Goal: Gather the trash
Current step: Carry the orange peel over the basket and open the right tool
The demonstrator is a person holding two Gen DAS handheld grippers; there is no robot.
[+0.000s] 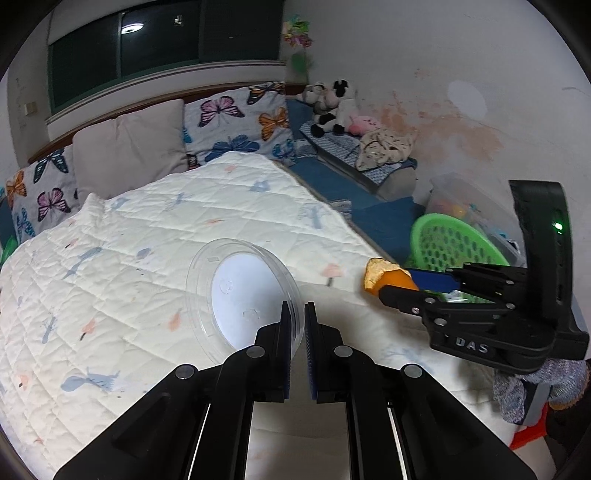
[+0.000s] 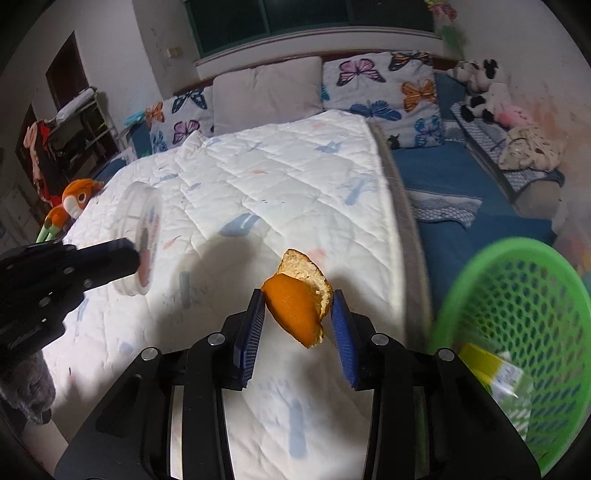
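While both tongs are loaded, it's haul-to-bin time.
left gripper: pinching clear lid
right gripper: clamped on orange peel above quilt
next: swing over green basket, let go

basket right of quilt.

Dim indoor light; ceiling lamp reflection in dark window; fisheye vignette; right view motion-blurred.

orange peel and clear lid held above quilt.
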